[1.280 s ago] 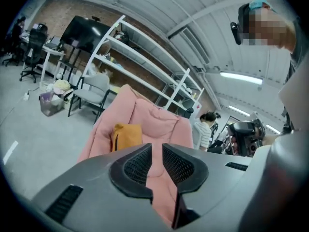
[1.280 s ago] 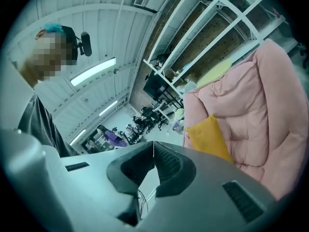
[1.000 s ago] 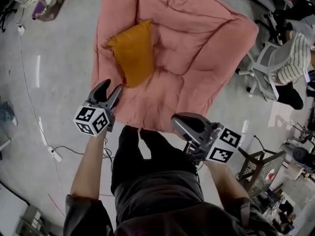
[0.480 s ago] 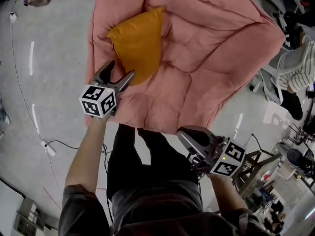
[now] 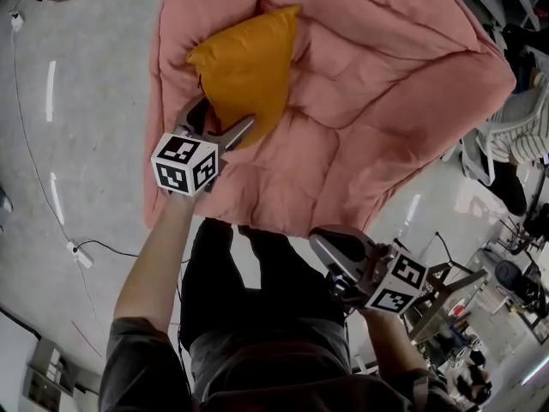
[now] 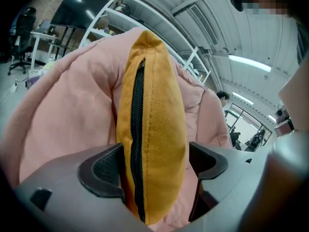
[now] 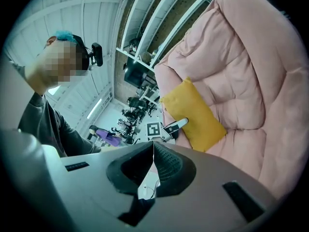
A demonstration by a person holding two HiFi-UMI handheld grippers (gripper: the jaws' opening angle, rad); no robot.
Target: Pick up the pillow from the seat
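A mustard-yellow pillow (image 5: 249, 71) leans on the left side of the pink padded seat (image 5: 369, 101). My left gripper (image 5: 225, 117) is at the pillow's near corner, and its jaws are opening. In the left gripper view the pillow (image 6: 154, 129), zipper edge toward me, stands between the two wide-spread fingers (image 6: 104, 168) with a gap on the right side, against the seat (image 6: 63, 115). My right gripper (image 5: 324, 243) hangs back by the person's legs, shut and empty. Its own view shows the closed jaws (image 7: 153, 151), with the pillow (image 7: 195, 115) and seat (image 7: 251, 71) beyond.
A cable and a power strip (image 5: 73, 251) lie on the grey floor at the left. An office chair with a seated person (image 5: 515, 136) is just right of the seat. A metal cart (image 5: 437, 294) stands near my right gripper.
My left gripper has moved forward from the seat's front edge up to the pillow, and its jaws have spread around the near corner. The right gripper has hardly moved.
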